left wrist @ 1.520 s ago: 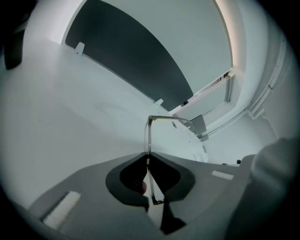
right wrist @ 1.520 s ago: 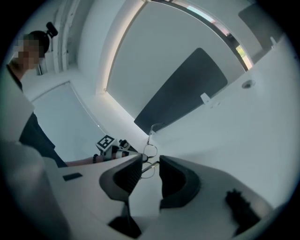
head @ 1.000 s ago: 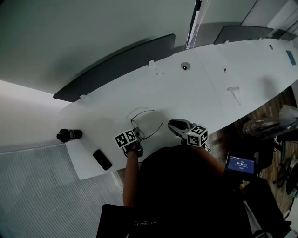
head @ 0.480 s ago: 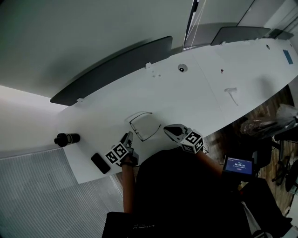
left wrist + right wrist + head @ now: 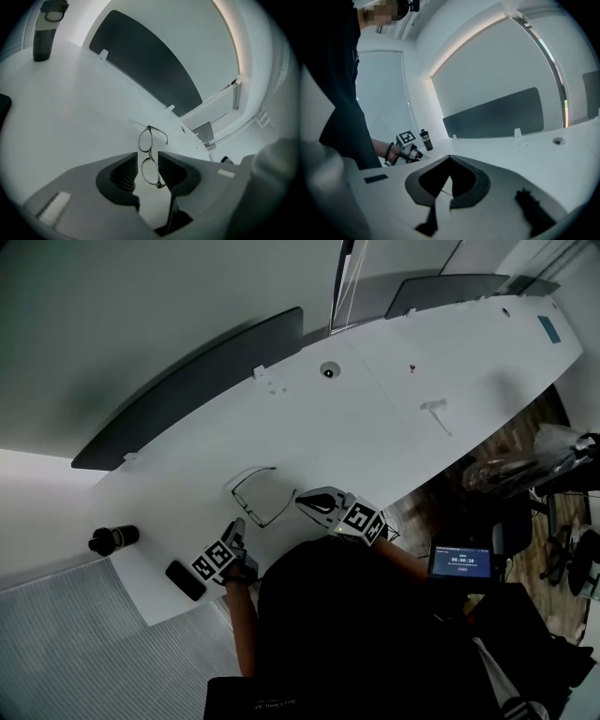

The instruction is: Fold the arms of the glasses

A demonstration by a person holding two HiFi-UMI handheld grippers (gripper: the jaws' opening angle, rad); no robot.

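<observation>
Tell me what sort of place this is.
Most likely an office or meeting room: a long white table with dark divider panels along its far edge and a round cable port set into its top.

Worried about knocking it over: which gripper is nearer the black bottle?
Left. The left gripper is by the phone, near the bottle; the right gripper is farther, beyond the glasses.
</observation>
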